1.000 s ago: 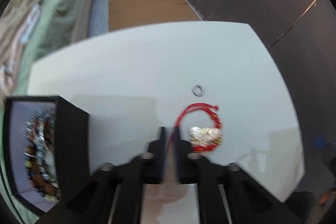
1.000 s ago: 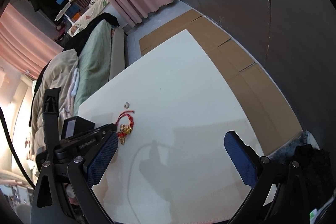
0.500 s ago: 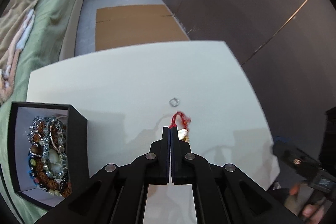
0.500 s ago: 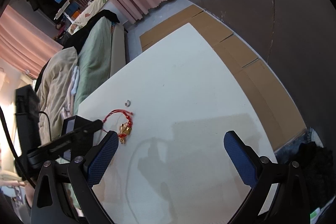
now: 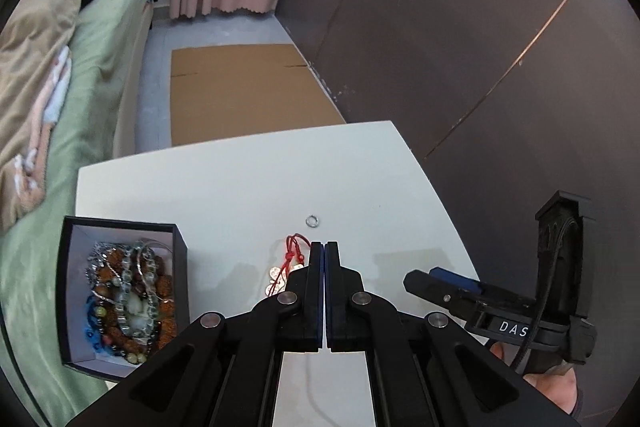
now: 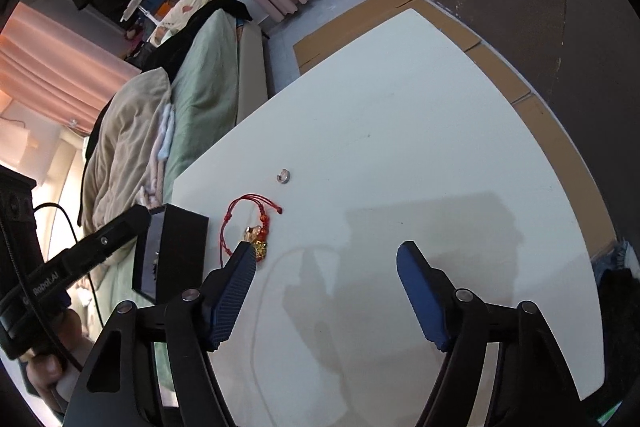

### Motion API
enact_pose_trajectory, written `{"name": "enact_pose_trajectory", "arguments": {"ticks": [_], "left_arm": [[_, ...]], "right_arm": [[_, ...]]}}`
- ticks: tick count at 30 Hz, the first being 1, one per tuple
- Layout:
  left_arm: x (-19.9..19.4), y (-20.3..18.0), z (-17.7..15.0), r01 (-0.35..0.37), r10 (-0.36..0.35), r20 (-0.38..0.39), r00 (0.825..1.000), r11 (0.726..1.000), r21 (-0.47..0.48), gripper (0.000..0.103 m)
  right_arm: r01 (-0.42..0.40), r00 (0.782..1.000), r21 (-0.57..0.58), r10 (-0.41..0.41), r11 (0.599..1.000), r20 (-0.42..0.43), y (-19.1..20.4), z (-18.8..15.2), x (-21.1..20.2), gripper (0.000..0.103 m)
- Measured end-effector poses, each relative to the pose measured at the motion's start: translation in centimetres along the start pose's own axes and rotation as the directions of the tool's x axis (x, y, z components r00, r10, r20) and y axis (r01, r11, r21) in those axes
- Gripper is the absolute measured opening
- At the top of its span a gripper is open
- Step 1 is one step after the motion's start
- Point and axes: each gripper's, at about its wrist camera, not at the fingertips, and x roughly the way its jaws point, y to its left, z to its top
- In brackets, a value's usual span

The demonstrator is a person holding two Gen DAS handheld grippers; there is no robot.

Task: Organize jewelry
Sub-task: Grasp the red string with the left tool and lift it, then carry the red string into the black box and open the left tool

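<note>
My left gripper is shut on the red cord of a bracelet with gold charms, which hangs left of the fingertips above the white table. In the right wrist view the bracelet hangs beside the black jewelry box. That box stands open at the table's left and holds several beaded bracelets. A small silver ring lies on the table beyond the bracelet; it also shows in the right wrist view. My right gripper is open and empty above the table.
A bed with green and beige bedding runs along the table's left side. Flattened cardboard lies on the floor past the far edge. A dark wall stands to the right. The right gripper shows low right in the left wrist view.
My left gripper closed on the red cord and lifted the bracelet off the table, pulling back. The jewelry box has come into fuller view. The right gripper stayed open.
</note>
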Motion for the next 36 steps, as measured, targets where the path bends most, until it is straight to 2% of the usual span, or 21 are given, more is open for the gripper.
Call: {"name": "enact_pose_trajectory", "arguments": {"ticks": [4, 5, 7, 8, 9, 10, 14, 19, 22, 23, 24, 29, 36], "left_arm": [[1.5, 0.7, 0.2, -0.025, 0.026, -0.038, 0.999, 1.000, 0.003, 0.000], [1.9, 0.6, 0.2, -0.028, 0.029, -0.048, 0.998, 1.000, 0.009, 0.004], [2.3, 0.5, -0.1, -0.039, 0.040, -0.052, 0.998, 0.999, 0.015, 0.028], [2.4, 0.4, -0.1, -0.045, 0.046, -0.050, 0.998, 0.999, 0.017, 0.057], [2.5, 0.4, -0.2, -0.047, 0.048, -0.040, 0.998, 0.999, 0.015, 0.071], [2.6, 0.4, -0.2, -0.048, 0.048, -0.025, 0.999, 0.999, 0.012, 0.071], [3.8, 0.6, -0.4, -0.047, 0.047, -0.055, 0.997, 0.999, -0.003, 0.070], [6.5, 0.8, -0.9, -0.117, 0.117, -0.110, 0.987, 0.993, 0.007, 0.049], [7.7, 0.9, -1.1, -0.133, 0.133, -0.141, 0.981, 0.991, 0.009, 0.027], [7.8, 0.8, -1.3, -0.137, 0.137, -0.145, 0.980, 0.990, 0.010, 0.011], [7.8, 0.7, -1.3, -0.136, 0.136, -0.143, 0.980, 0.991, 0.011, 0.003], [5.5, 0.0, -0.8, -0.056, 0.056, -0.082, 0.995, 0.998, 0.006, 0.003], [2.4, 0.7, -0.1, -0.044, 0.044, -0.016, 0.999, 0.999, 0.003, 0.003]], "right_arm": [[-0.001, 1.000, 0.017, 0.001, 1.000, 0.014, -0.1, 0.1, -0.6, 0.074], [-0.005, 1.000, 0.021, 0.004, 1.000, 0.022, -0.1, 0.2, -0.8, 0.074], [-0.006, 0.999, 0.021, 0.006, 1.000, 0.035, -0.2, 0.3, -1.2, 0.074], [-0.004, 0.999, 0.020, 0.004, 1.000, 0.039, -0.3, 0.4, -1.3, 0.074], [-0.002, 0.999, 0.022, 0.001, 1.000, 0.041, -0.4, 0.5, -1.3, 0.074], [-0.001, 0.999, 0.029, -0.001, 1.000, 0.043, -0.7, 0.6, -1.4, 0.074], [-0.008, 0.999, 0.056, 0.006, 0.998, 0.045, -1.6, 0.8, -1.7, 0.074], [-0.009, 0.999, 0.068, 0.005, 0.998, 0.053, -2.5, 1.1, -2.1, 0.074], [-0.011, 0.999, 0.077, 0.008, 0.997, 0.046, -2.9, 1.3, -1.9, 0.074], [-0.012, 0.999, 0.077, 0.009, 0.997, 0.042, -2.9, 1.3, -1.8, 0.074], [-0.012, 0.999, 0.075, 0.009, 0.997, 0.038, -2.9, 1.4, -1.6, 0.074], [-0.019, 1.000, 0.064, 0.018, 0.998, 0.024, -2.3, 1.6, -0.8, 0.074], [-0.037, 0.999, 0.029, 0.038, 0.999, -0.019, -0.4, 1.4, 1.2, 0.074]]}}
